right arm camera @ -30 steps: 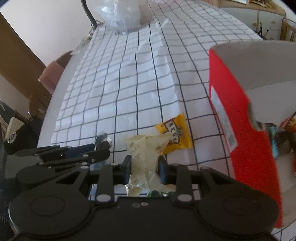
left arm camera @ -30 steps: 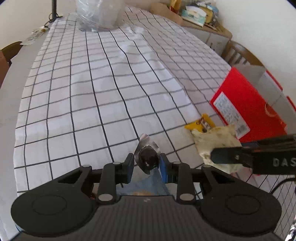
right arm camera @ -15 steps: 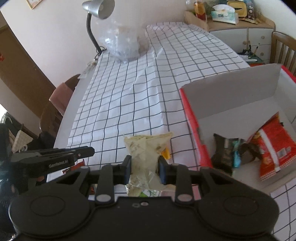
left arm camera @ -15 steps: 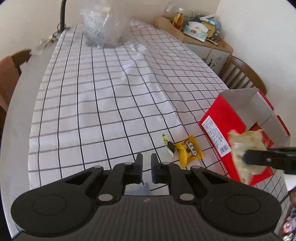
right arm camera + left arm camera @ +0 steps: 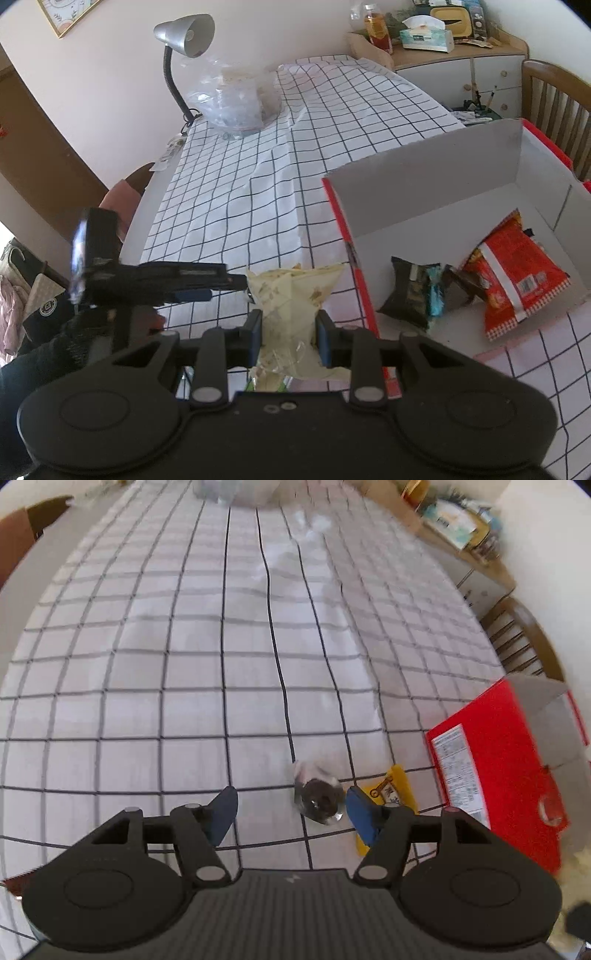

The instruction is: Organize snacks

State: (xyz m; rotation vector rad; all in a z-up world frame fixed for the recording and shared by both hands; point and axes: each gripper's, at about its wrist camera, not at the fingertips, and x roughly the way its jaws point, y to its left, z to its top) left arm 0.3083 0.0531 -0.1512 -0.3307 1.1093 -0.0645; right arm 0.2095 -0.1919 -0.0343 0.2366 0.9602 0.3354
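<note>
We see the left gripper (image 5: 291, 808) with jaws just opened wide around a dark, probably foil-wrapped, snack (image 5: 318, 800), lower centre. Right gripper (image 5: 289, 334) clamps a pale snack bag (image 5: 291, 295) beside the red box (image 5: 424, 199).

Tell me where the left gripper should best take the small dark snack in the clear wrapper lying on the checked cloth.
Probably across the dark round middle of the clear-wrapped snack, coming from above. The left gripper, whose jaws have just been opening, already stands open either side of it; the flat wrapper ends offer little to pinch. The yellow packet lies close on its right.
</note>
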